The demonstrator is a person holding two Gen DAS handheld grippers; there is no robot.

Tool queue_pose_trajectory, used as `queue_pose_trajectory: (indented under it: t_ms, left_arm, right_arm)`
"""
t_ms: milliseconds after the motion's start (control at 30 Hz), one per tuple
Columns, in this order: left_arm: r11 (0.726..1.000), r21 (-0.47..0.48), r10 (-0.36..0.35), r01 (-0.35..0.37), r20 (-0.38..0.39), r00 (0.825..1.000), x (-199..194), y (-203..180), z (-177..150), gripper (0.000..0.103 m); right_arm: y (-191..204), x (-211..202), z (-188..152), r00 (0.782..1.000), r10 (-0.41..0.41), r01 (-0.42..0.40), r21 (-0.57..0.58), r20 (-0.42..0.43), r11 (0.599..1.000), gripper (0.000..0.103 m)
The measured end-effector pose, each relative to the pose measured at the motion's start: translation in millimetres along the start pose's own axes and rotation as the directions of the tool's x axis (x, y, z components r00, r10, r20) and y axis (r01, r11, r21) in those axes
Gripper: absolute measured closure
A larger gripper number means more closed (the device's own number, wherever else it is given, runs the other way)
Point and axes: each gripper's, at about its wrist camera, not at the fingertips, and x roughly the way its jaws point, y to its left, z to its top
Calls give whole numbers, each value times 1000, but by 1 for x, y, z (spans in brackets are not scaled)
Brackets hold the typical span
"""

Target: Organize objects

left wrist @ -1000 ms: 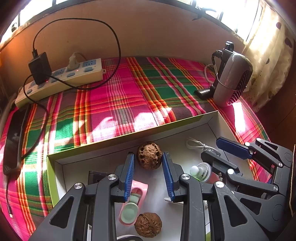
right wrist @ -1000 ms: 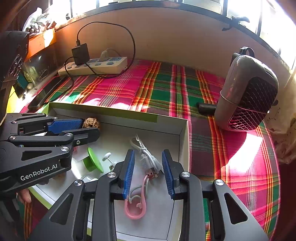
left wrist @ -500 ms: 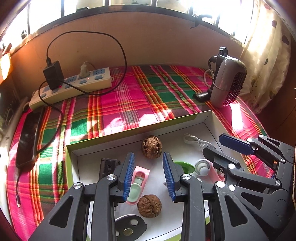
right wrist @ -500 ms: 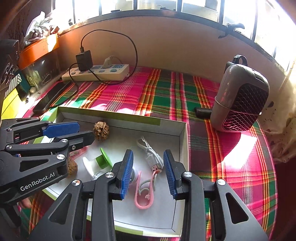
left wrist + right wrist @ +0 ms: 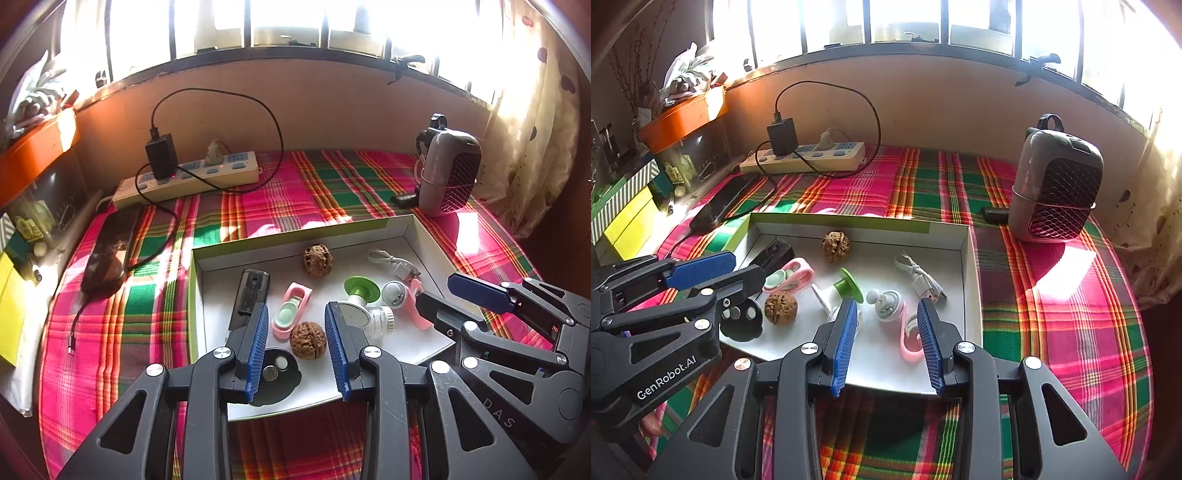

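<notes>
A white shallow box (image 5: 410,229) (image 5: 967,266) lies on the plaid cloth. It holds two walnuts (image 5: 317,260) (image 5: 307,339) (image 5: 836,246), a pink case (image 5: 291,309), a black device (image 5: 250,295), a black disc (image 5: 275,376), a green and white piece (image 5: 361,291) (image 5: 846,286), a white cable (image 5: 391,261) (image 5: 918,275) and a pink earpiece (image 5: 908,332). My left gripper (image 5: 296,325) is open and empty above the near walnut. My right gripper (image 5: 886,321) is open and empty above the box's near right part.
A power strip (image 5: 192,177) with a black charger and looping cable lies at the back. A phone (image 5: 110,251) lies left of the box. A small grey heater (image 5: 1056,192) stands at the right. Boxes and clutter (image 5: 631,206) line the left edge.
Both grippers have pulled back and up from the box. More of the box, table and window shows now. Both stay open and empty.
</notes>
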Motion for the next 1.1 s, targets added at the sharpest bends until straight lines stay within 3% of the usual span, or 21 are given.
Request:
queue_pose_trajectory:
  t_ms: [333,733,1100]
  left_arm:
    - [998,-34,59,-58,14,998,-27,-3,-34,73]
    - [994,-49,93,-96,-55,994,-30,-13,-81,73]
    - [992,-67,103,-110,-103,989,-24,-14,-102,73]
  right_arm:
    - [10,-20,-24,1000,-4,4,10,-2,1000,67]
    - [20,-22,-61,999,-14,13,-6,-52,1000,67]
    - [16,-16,-85,995,-28,29,10,-94,1000,67]
